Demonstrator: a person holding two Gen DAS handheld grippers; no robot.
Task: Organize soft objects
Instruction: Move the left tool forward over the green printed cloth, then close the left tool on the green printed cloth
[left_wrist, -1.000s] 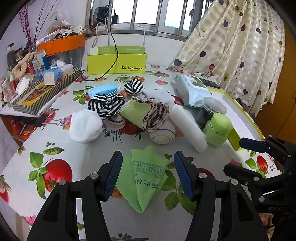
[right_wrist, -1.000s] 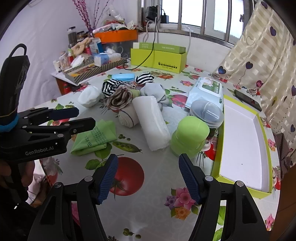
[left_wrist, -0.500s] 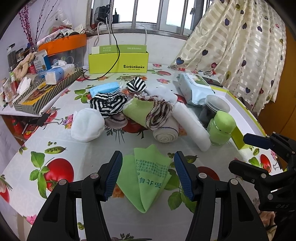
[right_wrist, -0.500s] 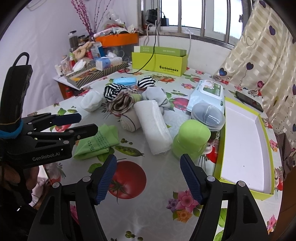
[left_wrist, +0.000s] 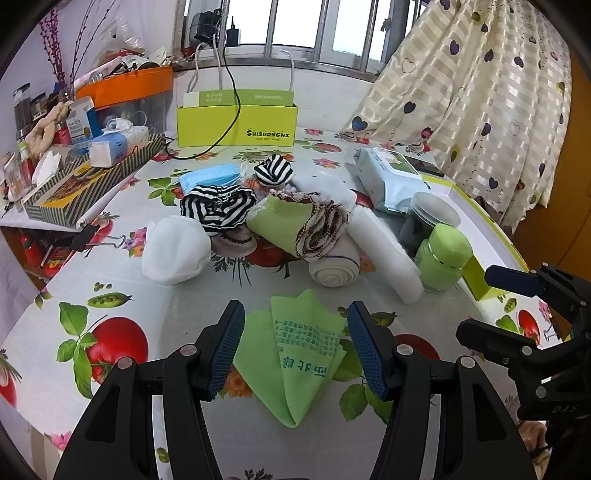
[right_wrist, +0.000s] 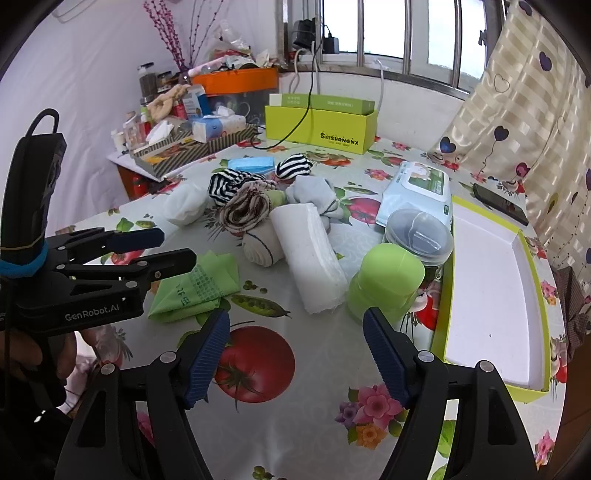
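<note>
The right hand-held gripper (right_wrist: 295, 350) has just been spreading its jaws wider, and nothing lies between them: only the fruit-print cloth of the counter (right_wrist: 258, 435) shows in the gap. Against the frames of a second ago nothing on the counter has shifted, and both hands hang where they were. My reading is that no soft thing has been picked yet and the widening is preparation for a first grasp. The left hand-held gripper (left_wrist: 295, 343) is spread too, hovering over the folded green cloth (left_wrist: 295, 354), which lies flat and ungripped between its pads in the left wrist view. The other soft things sit in a heap at 12 o'clock from that cloth: a white roll (right_wrist: 306, 254), a banded sock roll (left_wrist: 334, 264), a green trimmed towel (left_wrist: 288, 225), striped fabric (left_wrist: 218, 208) and a white bundle (left_wrist: 173, 249). In the right wrist view the empty green-rimmed tray (right_wrist: 448, 306) lies at 3 o'clock, its near wall a lip to clear. A green jar (right_wrist: 384, 284) and a lidded clear tub (right_wrist: 419, 232) stand touching between heap and tray, likely to be knocked on a direct path. Open counter lies at 6 o'clock of the heap; the counter's edge drops off at 9 o'clock.
</note>
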